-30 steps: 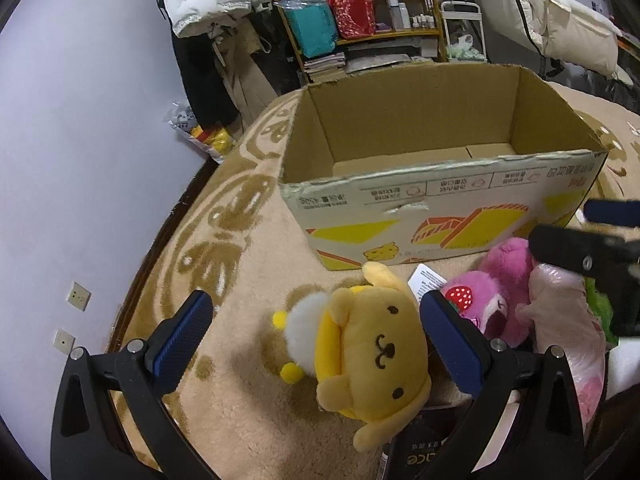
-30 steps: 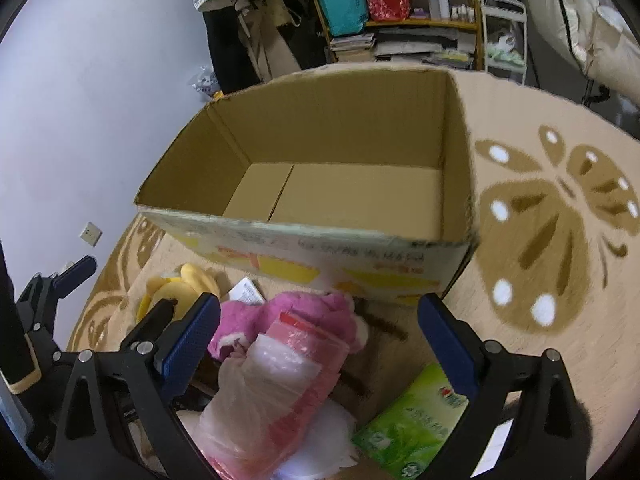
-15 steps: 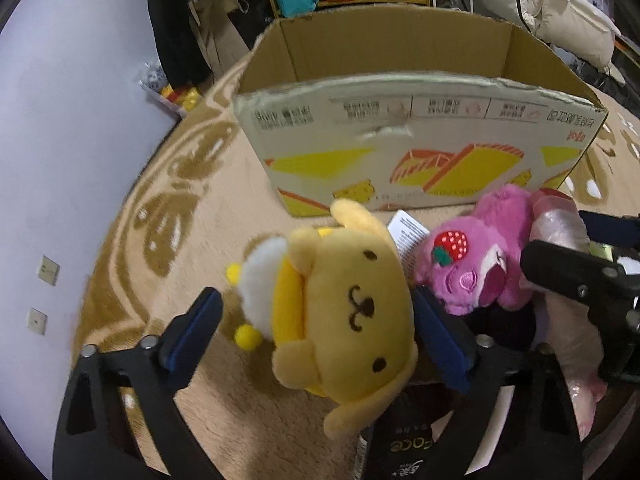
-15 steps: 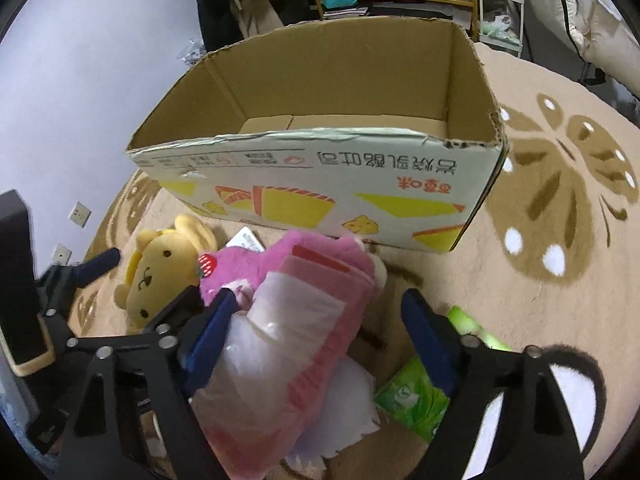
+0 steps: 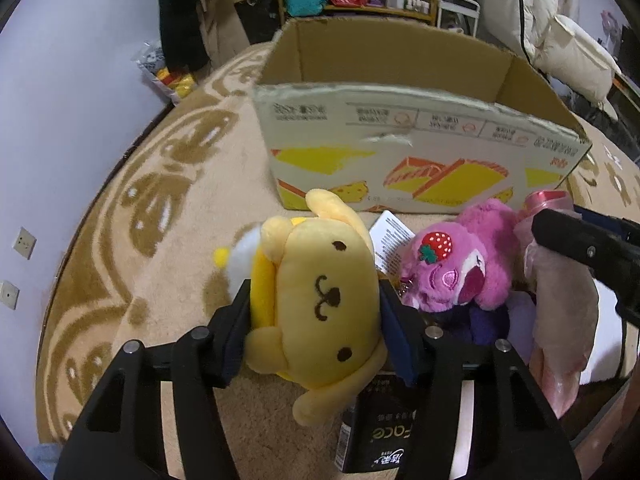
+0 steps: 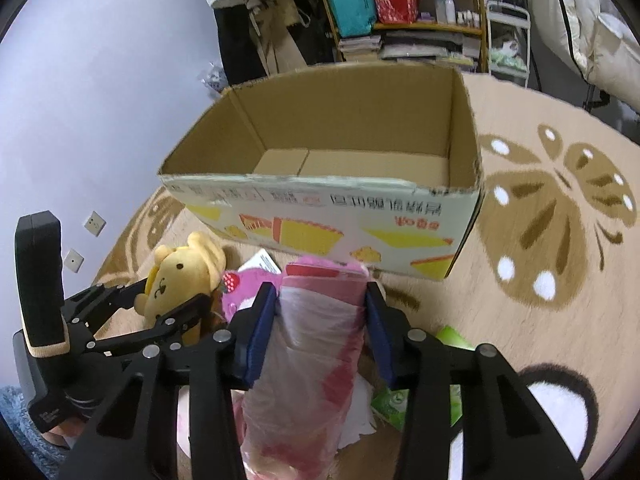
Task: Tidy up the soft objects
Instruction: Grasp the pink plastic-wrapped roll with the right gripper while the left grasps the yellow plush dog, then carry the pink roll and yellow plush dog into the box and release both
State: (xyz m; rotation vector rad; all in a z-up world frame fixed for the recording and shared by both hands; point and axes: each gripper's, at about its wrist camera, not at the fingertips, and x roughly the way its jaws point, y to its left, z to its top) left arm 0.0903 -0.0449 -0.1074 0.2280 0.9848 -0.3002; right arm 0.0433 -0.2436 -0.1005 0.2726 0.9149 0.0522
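My left gripper (image 5: 316, 312) is shut on a yellow dog plush (image 5: 320, 296), its blue pads pressed into the head on both sides; it also shows in the right wrist view (image 6: 182, 276). My right gripper (image 6: 320, 320) is shut on a pink plastic-wrapped pack (image 6: 316, 344), which appears in the left wrist view (image 5: 560, 320). A pink bear plush with a strawberry (image 5: 460, 264) lies between them on the rug. An open, empty cardboard box (image 6: 328, 204) stands just behind the toys.
A black packet (image 5: 376, 436) lies under the yellow plush. A green tissue pack (image 6: 448, 340) lies to the right of my right gripper. The beige patterned rug (image 5: 160, 220) spreads left. Shelves (image 6: 400, 12) and clothes stand beyond the box.
Both grippers have closed: the left on the yellow plush, the right on the pink pack. Both moved down and forward to the items first.
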